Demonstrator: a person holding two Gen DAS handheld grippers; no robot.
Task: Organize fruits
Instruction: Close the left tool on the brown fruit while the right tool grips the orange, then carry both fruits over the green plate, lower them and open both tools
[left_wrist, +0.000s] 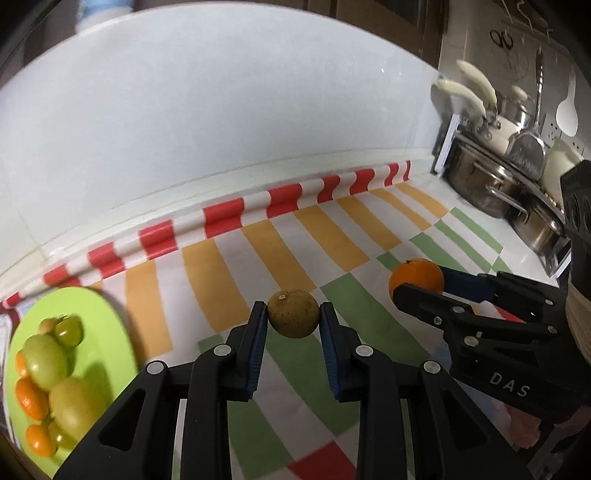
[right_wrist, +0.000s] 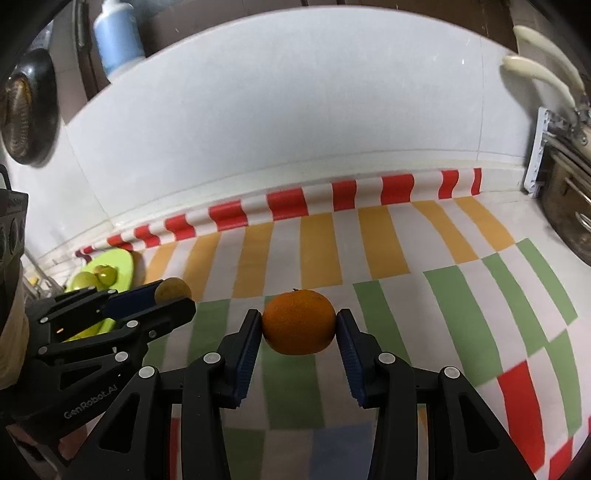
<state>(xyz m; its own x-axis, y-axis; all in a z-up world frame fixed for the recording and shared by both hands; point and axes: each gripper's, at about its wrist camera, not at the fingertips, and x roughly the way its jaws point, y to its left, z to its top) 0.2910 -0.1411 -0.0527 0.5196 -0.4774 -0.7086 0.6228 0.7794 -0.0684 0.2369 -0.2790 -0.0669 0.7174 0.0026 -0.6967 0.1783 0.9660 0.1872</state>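
We take the green plate (left_wrist: 110, 332) as our landmark; it sits at the left end of the striped cloth (left_wrist: 280, 243), close under the white wall (left_wrist: 221, 110). On it we see a heap of fruit — green tomatoes (left_wrist: 46, 360) and small oranges (left_wrist: 31, 398) pressed together.

To the right of the plate, our left gripper (left_wrist: 293, 314) is clamped on a brownish-green citrus fruit (left_wrist: 293, 313), both blue pads touching its sides, and the fruit appears to hang just above the cloth. In the right wrist view the same gripper (right_wrist: 173, 295) shows with the fruit (right_wrist: 173, 290) at its tips, in front of the plate (right_wrist: 122, 266).

Further right from the plate, our right gripper (right_wrist: 299, 323) grips a bright orange (right_wrist: 298, 322) between its pads (stem end up), also over the green stripes. The left wrist view shows it (left_wrist: 415, 286) and the orange (left_wrist: 415, 278) beside the brownish fruit, apart from it.

Farthest from the plate, at the right edge, stand steel pots (left_wrist: 487, 181)
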